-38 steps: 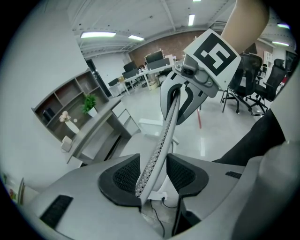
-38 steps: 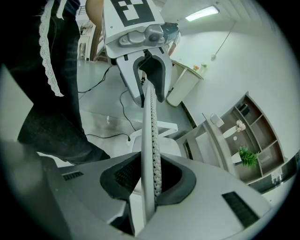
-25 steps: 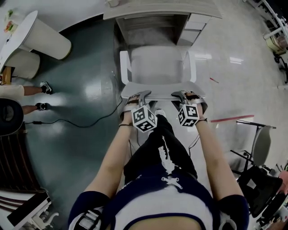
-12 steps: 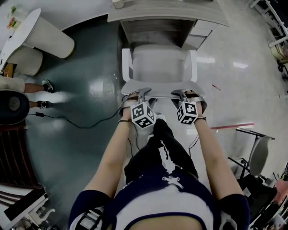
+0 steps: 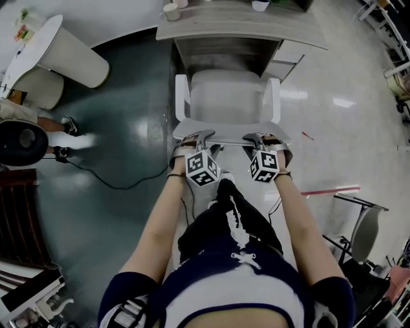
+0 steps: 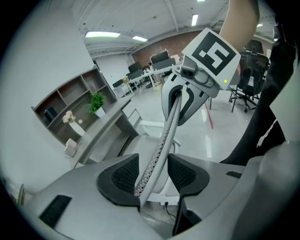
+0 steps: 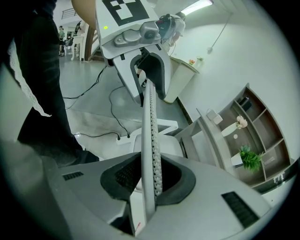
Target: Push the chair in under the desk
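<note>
A white chair (image 5: pixel 225 96) faces the grey desk (image 5: pixel 237 29), its seat partly in the knee space. Both grippers sit on the top edge of its perforated backrest (image 5: pixel 227 130). My left gripper (image 5: pixel 195 136) straddles that edge near the left corner. In the left gripper view the backrest edge (image 6: pixel 161 145) runs between the pads of the left gripper (image 6: pixel 152 176) with a gap on one side. My right gripper (image 5: pixel 256 138) holds the edge near the right corner. In the right gripper view the backrest edge (image 7: pixel 151 136) is clamped between the pads of the right gripper (image 7: pixel 147 180).
A drawer unit (image 5: pixel 285 54) stands under the desk's right side, and cups (image 5: pixel 170 11) sit on the desk. A round white table (image 5: pixel 38 45) and a person's feet (image 5: pixel 64 125) are at the left. A cable (image 5: pixel 115 182) crosses the floor. Another chair (image 5: pixel 359 224) stands at the right.
The chair and both grippers have moved forward toward the desk, so more of the desk top shows. Both grippers stay on the backrest edge.
</note>
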